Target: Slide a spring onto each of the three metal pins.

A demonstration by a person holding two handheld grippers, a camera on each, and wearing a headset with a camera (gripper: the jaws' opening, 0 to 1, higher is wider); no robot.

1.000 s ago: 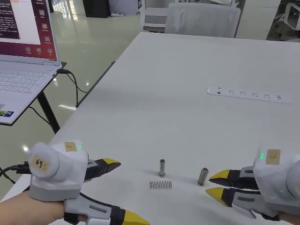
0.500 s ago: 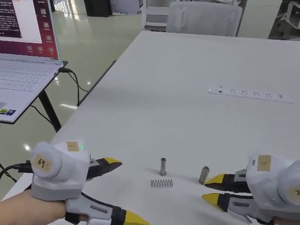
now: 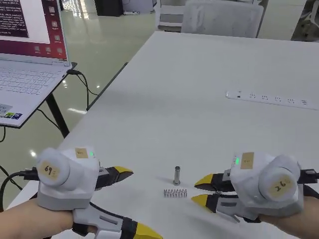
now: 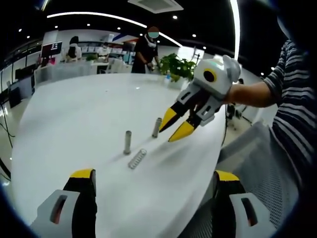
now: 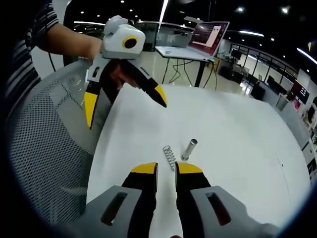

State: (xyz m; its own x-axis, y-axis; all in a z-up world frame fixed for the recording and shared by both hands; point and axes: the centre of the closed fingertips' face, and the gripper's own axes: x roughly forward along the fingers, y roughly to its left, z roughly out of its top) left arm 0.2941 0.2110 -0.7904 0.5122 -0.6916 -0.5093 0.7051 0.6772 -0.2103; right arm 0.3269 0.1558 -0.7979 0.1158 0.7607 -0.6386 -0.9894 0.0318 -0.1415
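White surface (image 3: 209, 99) carries two upright metal pins, counted in left gripper view: bare pin (image 4: 128, 142) at centre frame, second pin (image 4: 157, 127) just upper right of it, apparently with coil on it. One loose spring (image 4: 137, 158) lies flat just below bare pin. Two claws: left claw (image 3: 134, 201), lower left of head view, wide, empty; right claw (image 3: 200, 191), lower right, narrow gap, empty, tips beside second pin.

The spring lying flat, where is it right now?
In the head view the spring lies on the white table, close in front of the bare upright pin and left of the right tongs.
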